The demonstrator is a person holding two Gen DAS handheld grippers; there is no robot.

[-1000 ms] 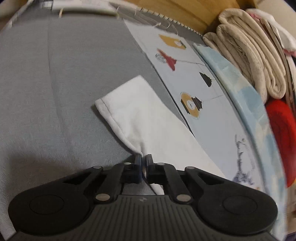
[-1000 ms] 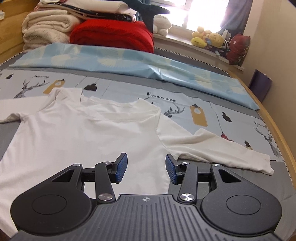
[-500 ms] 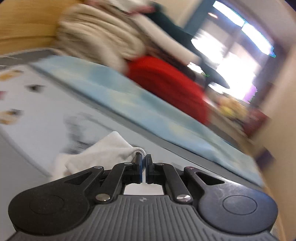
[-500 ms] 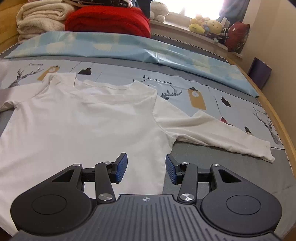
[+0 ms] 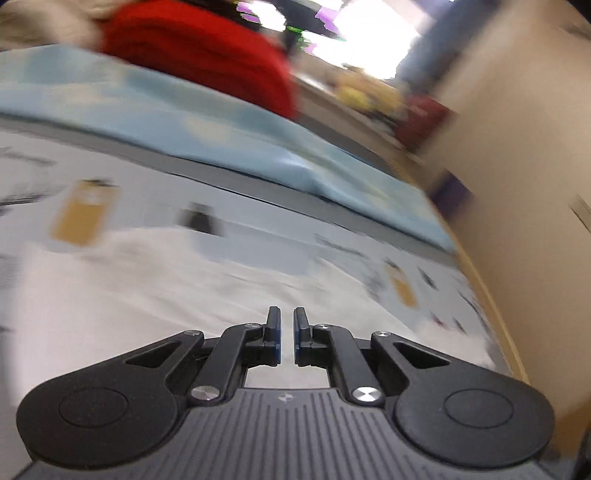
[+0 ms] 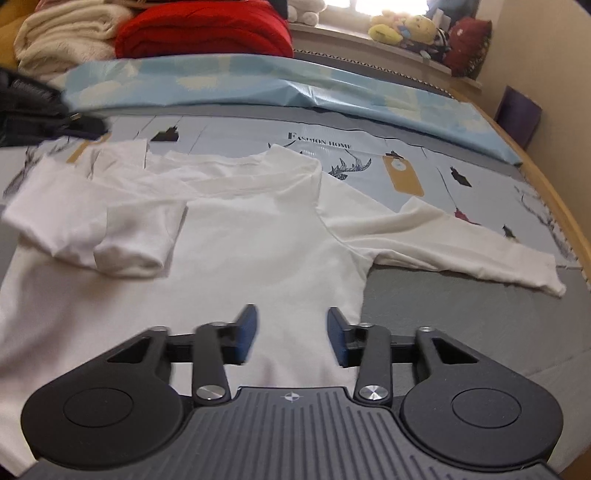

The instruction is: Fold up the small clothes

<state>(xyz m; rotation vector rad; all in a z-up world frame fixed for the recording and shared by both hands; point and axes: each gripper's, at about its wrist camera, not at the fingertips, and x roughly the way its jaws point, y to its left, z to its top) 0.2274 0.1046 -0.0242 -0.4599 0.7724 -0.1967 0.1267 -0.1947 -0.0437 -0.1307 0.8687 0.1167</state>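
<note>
Here the right gripper [image 6: 291, 334] is closing over the white shirt [image 6: 258, 236].

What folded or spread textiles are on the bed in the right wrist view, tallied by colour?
White: 1, the long-sleeved shirt
Red: 1, the folded red blanket
Cream: 1, the folded cream blanket
Light blue: 1, the cloud-print sheet
Total: 4
</note>
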